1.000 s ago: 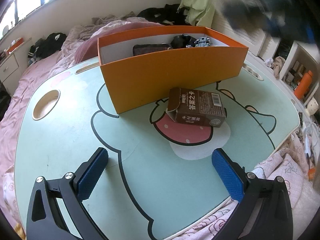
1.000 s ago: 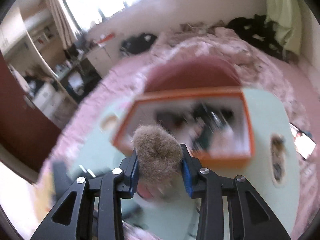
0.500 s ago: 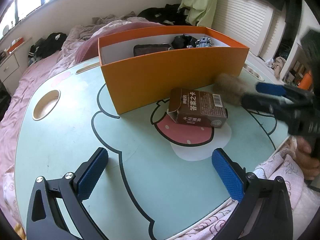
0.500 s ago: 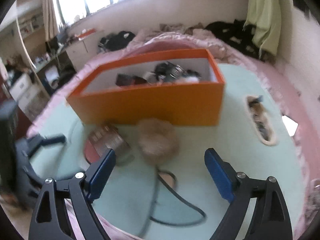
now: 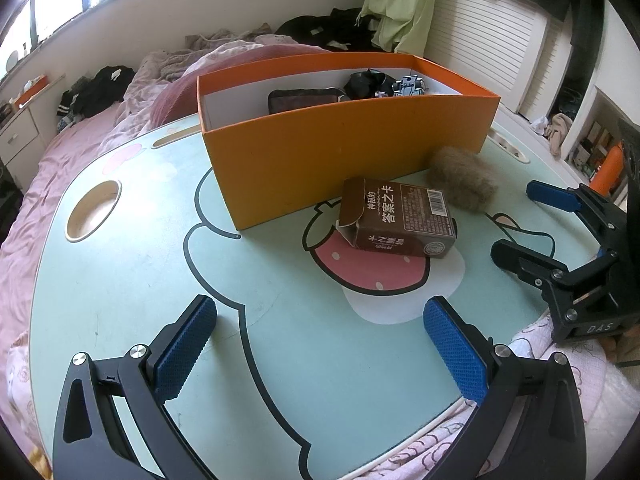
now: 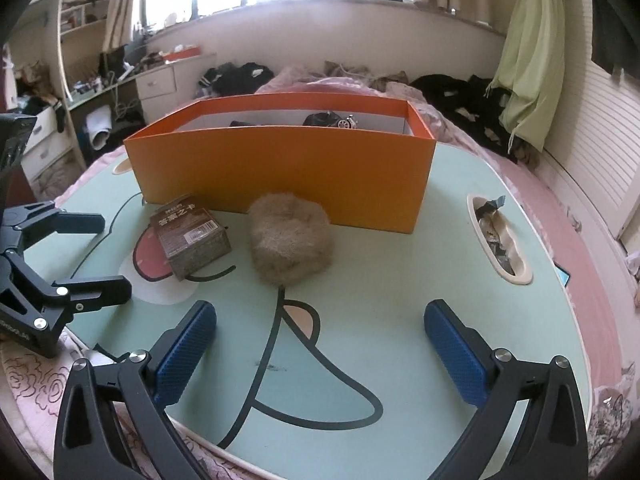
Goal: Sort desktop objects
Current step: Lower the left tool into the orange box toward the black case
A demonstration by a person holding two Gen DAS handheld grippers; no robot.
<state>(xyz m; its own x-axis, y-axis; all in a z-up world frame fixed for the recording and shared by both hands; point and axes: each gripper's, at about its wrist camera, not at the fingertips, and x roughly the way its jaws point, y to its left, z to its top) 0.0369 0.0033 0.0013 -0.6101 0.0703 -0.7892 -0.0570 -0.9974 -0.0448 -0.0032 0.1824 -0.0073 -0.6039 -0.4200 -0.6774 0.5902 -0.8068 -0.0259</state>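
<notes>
A brown fuzzy ball (image 6: 290,240) lies on the green lap table (image 6: 400,280), against the front wall of the orange box (image 6: 280,172). My right gripper (image 6: 320,320) sits behind the ball with its jaws opening wide; nothing is between them. A brown printed carton (image 5: 396,220) lies on its side just left of the fuzzy ball (image 5: 460,180). My left gripper (image 5: 316,320) is open and empty over the near table, short of the carton. The right gripper (image 5: 520,220) shows at the right edge. The orange box (image 5: 340,152) holds a dark pouch (image 5: 304,98) and a toy robot (image 5: 410,86).
The table has a round cup hole (image 5: 94,210) at its left and a long slot with wrappers (image 6: 496,240) at its right. Pink bedding surrounds the table. An orange bottle (image 5: 610,164) stands on shelves beyond the right edge.
The right gripper came down from above the box, opened and let go of the fuzzy ball, which now rests on the table. The left gripper kept still.
</notes>
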